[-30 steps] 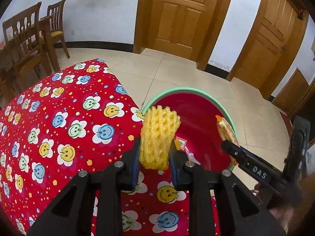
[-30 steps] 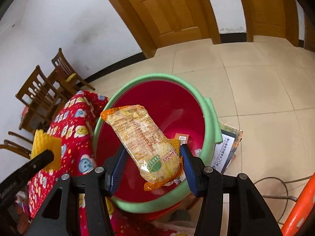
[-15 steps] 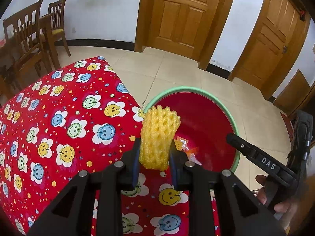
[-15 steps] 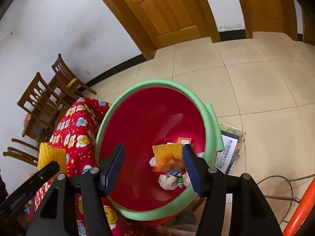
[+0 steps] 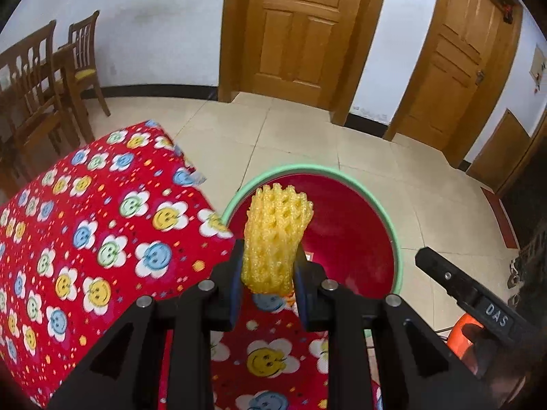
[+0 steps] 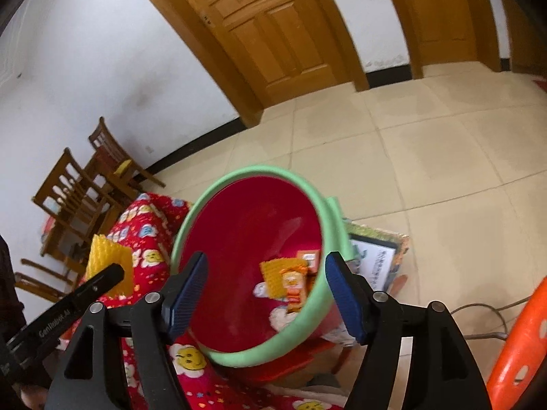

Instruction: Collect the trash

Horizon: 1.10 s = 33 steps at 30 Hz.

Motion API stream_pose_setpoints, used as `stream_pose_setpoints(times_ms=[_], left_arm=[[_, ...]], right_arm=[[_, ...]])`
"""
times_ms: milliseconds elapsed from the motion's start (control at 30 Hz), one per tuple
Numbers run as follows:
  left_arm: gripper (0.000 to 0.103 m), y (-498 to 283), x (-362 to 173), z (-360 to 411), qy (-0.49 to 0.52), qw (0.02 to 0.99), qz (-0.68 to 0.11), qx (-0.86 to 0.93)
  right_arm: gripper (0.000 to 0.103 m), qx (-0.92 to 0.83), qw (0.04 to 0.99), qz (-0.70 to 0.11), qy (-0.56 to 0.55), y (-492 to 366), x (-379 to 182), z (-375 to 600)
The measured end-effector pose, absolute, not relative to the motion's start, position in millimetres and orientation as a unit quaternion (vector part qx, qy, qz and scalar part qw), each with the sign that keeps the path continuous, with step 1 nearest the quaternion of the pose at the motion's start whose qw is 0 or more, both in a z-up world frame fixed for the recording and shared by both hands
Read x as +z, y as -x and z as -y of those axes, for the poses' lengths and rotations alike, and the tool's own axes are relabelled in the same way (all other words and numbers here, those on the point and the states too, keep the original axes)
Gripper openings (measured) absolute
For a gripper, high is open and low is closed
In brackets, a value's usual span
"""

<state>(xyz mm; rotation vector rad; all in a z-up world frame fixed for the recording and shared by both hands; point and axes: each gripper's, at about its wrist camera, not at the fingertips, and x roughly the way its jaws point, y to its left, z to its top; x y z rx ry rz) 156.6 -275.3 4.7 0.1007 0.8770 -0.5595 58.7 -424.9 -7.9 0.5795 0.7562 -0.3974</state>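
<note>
The right tool (image 6: 266,294), jaws opening and now empty, hangs over the red bin (image 6: 246,355); the snack packet (image 6: 294,285) it gripped earlier lies inside. The left tool (image 5: 268,270) still grasps the yellow foam net (image 5: 275,239) above the counter's (image 5: 85,222) right edge.

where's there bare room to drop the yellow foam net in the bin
Free: the far, upper red wall of the bin under its green rim. Crowded: the near-right bottom, where a wrapper and other trash lie. The left hand-held gripper holds the foam net above the near rim.
</note>
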Motion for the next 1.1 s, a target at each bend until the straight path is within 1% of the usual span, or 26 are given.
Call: stream_pose_setpoints(times_ms=[400,433,467,567,600,667,733,933,1100], left_arm=[[0.025,-170,-21,303,-0.054,0.858,-0.431,-0.273],[0.029,-170,-23,304,-0.055,0.858,-0.433,-0.271],[0.035,-171,-25,304,-0.055,0.857,-0.435,-0.269],[0.047,-169,-26,304,-0.055,0.858,-0.436,-0.264],[0.049,-168,-26,304,-0.056,0.859,-0.436,-0.263],[0.058,-167,-25,303,-0.059,0.861,-0.434,-0.26],[0.062,-164,-23,301,-0.06,0.862,-0.431,-0.259],[0.067,-158,-15,287,-0.056,0.868,-0.426,-0.251],[0.069,-151,-8,269,-0.044,0.872,-0.426,-0.239]], right_arm=[[0.074,-0.22,0.857,-0.364,-0.29,-41,-16,441],[0.074,-0.22,0.857,-0.365,-0.29,-40,-17,442],[0.074,-0.22,0.857,-0.365,-0.291,-39,-17,442],[0.074,-0.221,0.856,-0.365,-0.292,-39,-16,442],[0.074,-0.221,0.856,-0.365,-0.291,-39,-16,442],[0.074,-0.22,0.857,-0.364,-0.291,-38,-15,441],[0.074,-0.218,0.857,-0.364,-0.29,-37,-15,441],[0.074,-0.206,0.86,-0.368,-0.287,-37,-12,433],[0.074,-0.196,0.865,-0.368,-0.279,-36,-5,421]])
